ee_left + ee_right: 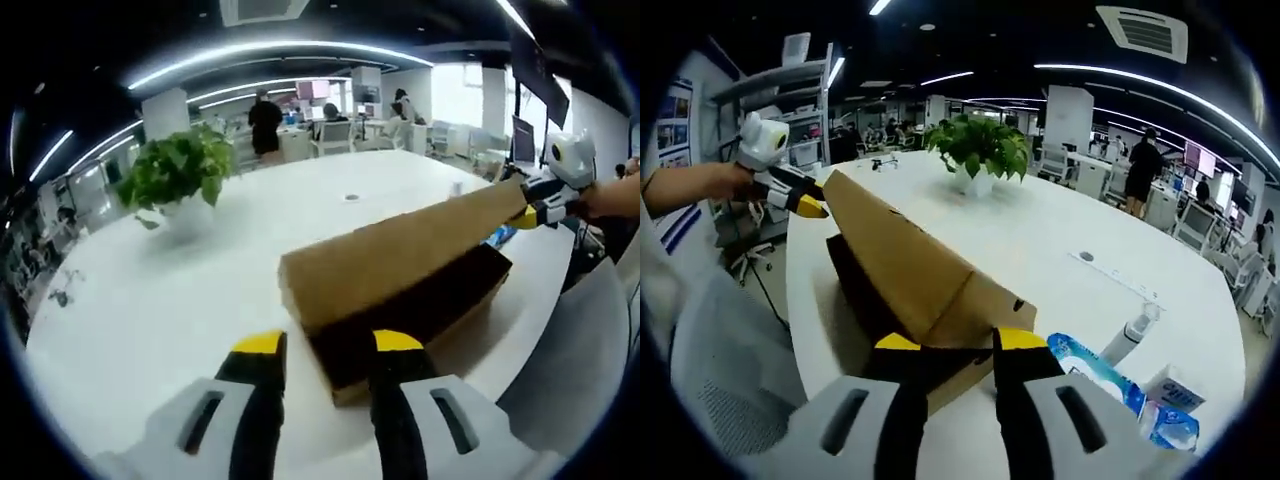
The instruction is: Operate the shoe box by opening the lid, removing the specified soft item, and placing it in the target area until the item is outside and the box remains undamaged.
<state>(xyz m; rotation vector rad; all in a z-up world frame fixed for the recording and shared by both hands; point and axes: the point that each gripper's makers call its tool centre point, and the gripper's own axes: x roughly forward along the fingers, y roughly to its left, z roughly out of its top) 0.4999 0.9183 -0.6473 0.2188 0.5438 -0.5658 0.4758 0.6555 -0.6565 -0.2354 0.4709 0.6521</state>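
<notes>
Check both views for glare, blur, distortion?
Left gripper view: ceiling strips bow hard from the fisheye; window blown out at top right; box sharp, its interior in deep shadow. Right gripper view: same bowing; plant and box sharp, no motion blur.

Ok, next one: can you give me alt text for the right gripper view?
A cardboard shoe box sits at the near edge of a white table, its lid raised at a slant. The right gripper meets the box's near end, while the left gripper touches the lid's far end. A potted plant stands behind; blue packets lie to the right.
</notes>
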